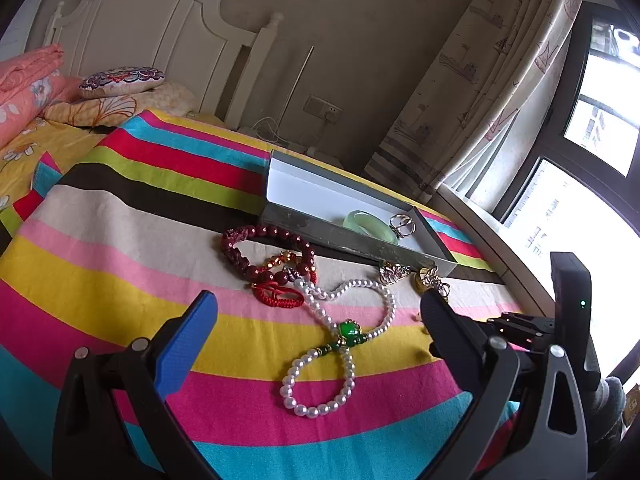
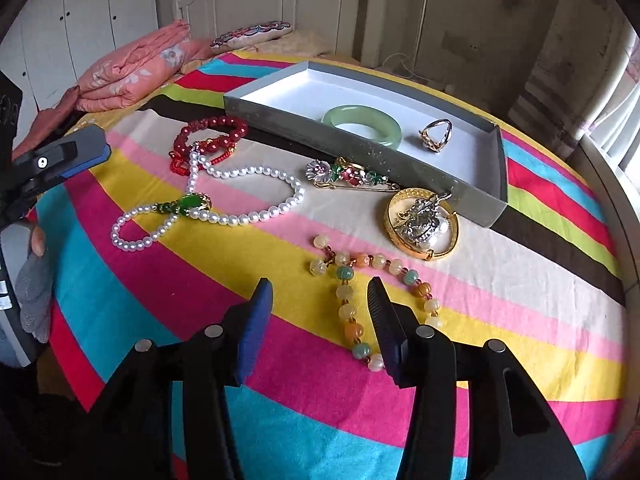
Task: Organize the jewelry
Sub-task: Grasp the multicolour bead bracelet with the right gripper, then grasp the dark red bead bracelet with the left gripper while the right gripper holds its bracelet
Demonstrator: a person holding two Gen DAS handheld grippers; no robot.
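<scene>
A grey tray (image 2: 360, 152) with a white floor lies on the striped cloth and holds a jade bangle (image 2: 362, 125) and a ring (image 2: 437, 133); the tray also shows in the left wrist view (image 1: 352, 246). A pearl necklace with a green pendant (image 1: 340, 332) lies before my open, empty left gripper (image 1: 318, 306). Red bead bracelets (image 1: 272, 258) lie beyond it. My right gripper (image 2: 320, 292) is open and empty over a pastel bead bracelet (image 2: 348, 312). A flower brooch (image 2: 344, 174) and a gold bangle with a silver piece (image 2: 422, 226) lie by the tray.
The striped cloth (image 2: 160, 280) covers a bed. Folded pink bedding (image 2: 132, 72) and a patterned cushion (image 2: 252, 34) lie at the head. A window sill (image 1: 500, 240) and curtain (image 1: 480, 80) stand on the right. My left gripper's body (image 2: 52, 160) shows at the right wrist view's left edge.
</scene>
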